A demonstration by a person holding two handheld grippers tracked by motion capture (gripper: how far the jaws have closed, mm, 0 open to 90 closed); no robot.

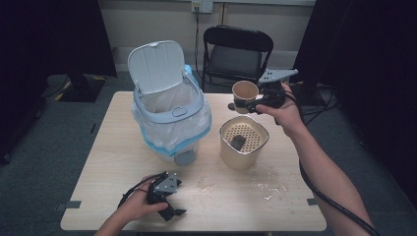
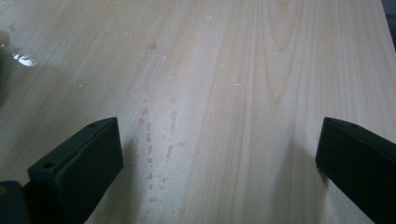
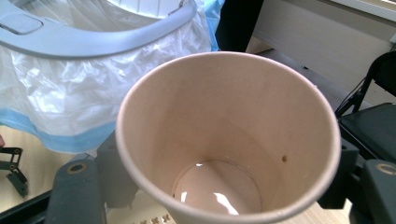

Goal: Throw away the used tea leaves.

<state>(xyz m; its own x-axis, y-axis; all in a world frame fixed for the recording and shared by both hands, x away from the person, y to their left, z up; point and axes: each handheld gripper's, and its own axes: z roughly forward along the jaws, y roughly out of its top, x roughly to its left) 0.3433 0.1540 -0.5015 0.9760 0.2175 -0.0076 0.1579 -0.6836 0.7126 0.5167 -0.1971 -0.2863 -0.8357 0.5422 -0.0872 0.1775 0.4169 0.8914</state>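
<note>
Right claw [image 1: 246, 106] gripping smooth tapered paper cup [image 1: 245, 94]

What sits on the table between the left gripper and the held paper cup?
In the high view, the beige strainer pot stands between the left gripper and the paper cup clamped in the right gripper; spilled crumbs dot the table nearby.

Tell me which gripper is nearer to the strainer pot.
Right. The right gripper, holding a paper cup, is just above and behind the strainer pot; the left gripper rests at the table's near edge.
</note>
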